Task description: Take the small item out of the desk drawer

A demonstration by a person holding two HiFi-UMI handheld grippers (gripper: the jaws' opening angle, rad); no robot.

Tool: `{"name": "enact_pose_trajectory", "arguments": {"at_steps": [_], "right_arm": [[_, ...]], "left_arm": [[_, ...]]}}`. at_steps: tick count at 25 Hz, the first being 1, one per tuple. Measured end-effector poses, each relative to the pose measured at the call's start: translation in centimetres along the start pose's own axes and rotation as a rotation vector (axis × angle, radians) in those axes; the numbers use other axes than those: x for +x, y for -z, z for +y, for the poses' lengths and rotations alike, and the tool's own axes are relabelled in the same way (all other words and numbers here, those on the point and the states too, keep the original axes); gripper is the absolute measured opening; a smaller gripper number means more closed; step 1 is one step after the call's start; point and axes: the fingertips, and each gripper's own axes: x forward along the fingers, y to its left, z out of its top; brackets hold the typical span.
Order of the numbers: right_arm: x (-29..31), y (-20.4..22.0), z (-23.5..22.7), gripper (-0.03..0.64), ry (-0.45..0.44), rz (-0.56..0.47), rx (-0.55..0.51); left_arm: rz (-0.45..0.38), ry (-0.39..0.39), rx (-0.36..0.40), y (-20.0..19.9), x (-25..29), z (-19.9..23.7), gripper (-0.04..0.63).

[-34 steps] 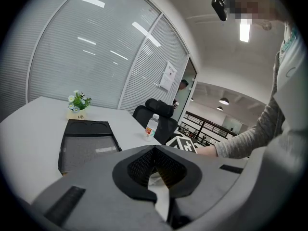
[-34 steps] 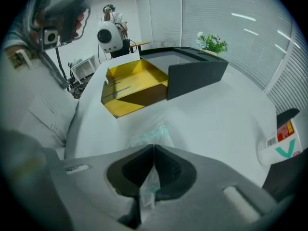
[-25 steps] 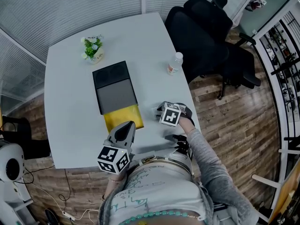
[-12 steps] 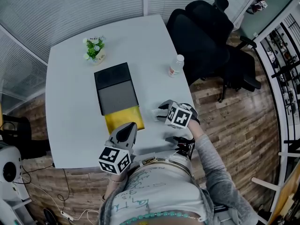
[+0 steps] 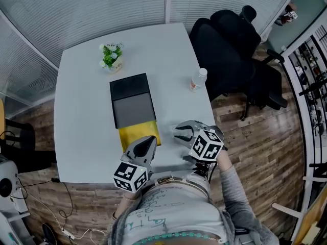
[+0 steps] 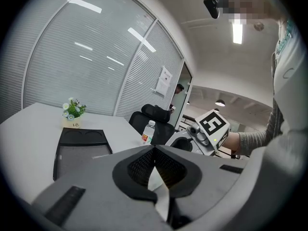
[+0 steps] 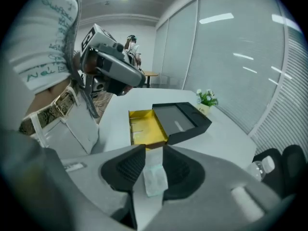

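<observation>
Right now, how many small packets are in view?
1: a small packet in the right gripper, whose jaws have just been closing on it, above the desk. More may lie hidden in the yellow drawer's covered back.

A white shirt (image 5: 168,213) with green scribbled print and grey sleeves (image 5: 232,185) is worn, while the grey left gripper (image 5: 149,143) and right gripper (image 5: 180,132) are each topped by a black-and-white marker cube (image 5: 131,176).

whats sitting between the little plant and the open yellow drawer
The black desk box, in a line from the plant to the yellow drawer; the head view shows it best.
</observation>
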Motion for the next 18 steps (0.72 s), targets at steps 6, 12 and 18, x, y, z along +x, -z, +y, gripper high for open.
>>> {"name": "enact_pose_trajectory", "arguments": {"at_steps": [6, 12, 18], "right_arm": [[-2.9, -4.6, -0.4, 0.003, 0.139, -0.169, -0.001], [-6.4, -10.0, -1.3, 0.003, 0.304, -0.393, 0.034], [-9.3, -13.4, -2.4, 0.003, 0.481, -0.567, 0.110]], "left_arm": [[-0.065, 0.032, 0.044, -1.9, 0.4, -1.1, -0.002], [-0.122, 0.062, 0.113, -4.3, 1.0, -3.0, -0.002], [-0.211, 0.002, 0.203, -7.8, 0.2, -3.3, -0.002]]}}
